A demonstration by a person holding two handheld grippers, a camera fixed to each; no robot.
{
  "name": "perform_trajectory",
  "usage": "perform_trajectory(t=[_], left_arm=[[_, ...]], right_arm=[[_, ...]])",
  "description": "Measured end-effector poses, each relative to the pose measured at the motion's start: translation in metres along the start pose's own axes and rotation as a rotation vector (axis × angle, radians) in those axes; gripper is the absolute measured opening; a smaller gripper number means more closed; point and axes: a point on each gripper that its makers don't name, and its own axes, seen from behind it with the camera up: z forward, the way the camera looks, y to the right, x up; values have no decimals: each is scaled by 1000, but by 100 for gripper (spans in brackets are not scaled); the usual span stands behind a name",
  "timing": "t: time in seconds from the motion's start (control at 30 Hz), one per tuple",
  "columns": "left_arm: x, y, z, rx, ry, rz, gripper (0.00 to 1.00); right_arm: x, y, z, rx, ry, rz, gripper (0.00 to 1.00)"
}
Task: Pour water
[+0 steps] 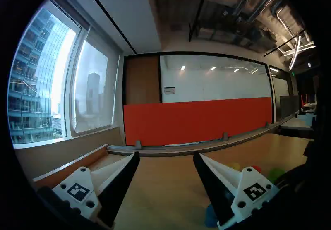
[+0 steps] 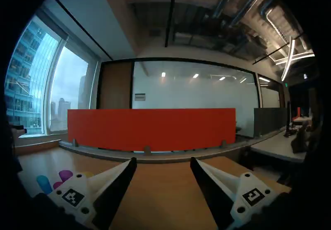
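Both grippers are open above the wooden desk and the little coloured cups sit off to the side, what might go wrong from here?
1. The coloured cups stand bunched together, so the open right gripper may knock neighbours while taking one.
2. The left gripper points at the orange divider, with cups half hidden behind its finger: a blind approach.
3. I cannot tell which cup holds water, so a bump might spill it on the table.

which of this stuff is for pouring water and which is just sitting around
For the job:
- coloured cups on the wooden desk
- left gripper, jaws open, empty
- right gripper, jaws open, empty

Just lying about:
- orange divider
- window
- neighbouring desk
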Motion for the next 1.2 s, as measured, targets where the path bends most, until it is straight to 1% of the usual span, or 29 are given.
perform_trajectory(t=[0.17,0.27,0.47,0.67,0.9,1.07,1.2], left_arm=[[-2,-4,0,17,13,-11,96],[-7,-6,-1,29,14,-12,96],[-30,-7,2,36,-6,-13,96],[-51,-5,4,40,-23,-13,96],[-66,-5,2,46,-26,-13,96],[-80,-2,1,49,-43,-12,96],[-87,2,2,47,-52,-23,96]], right_arm=[[4,4,-2,-6,-2,11,100],[8,6,-4,-13,2,7,100],[13,8,-5,-21,-3,-5,100],[15,5,-7,-25,-5,-7,100],[8,-2,-9,-27,-25,-32,100],[7,-2,-7,-30,-29,-20,100],[8,-3,-6,-28,-27,-12,100]])
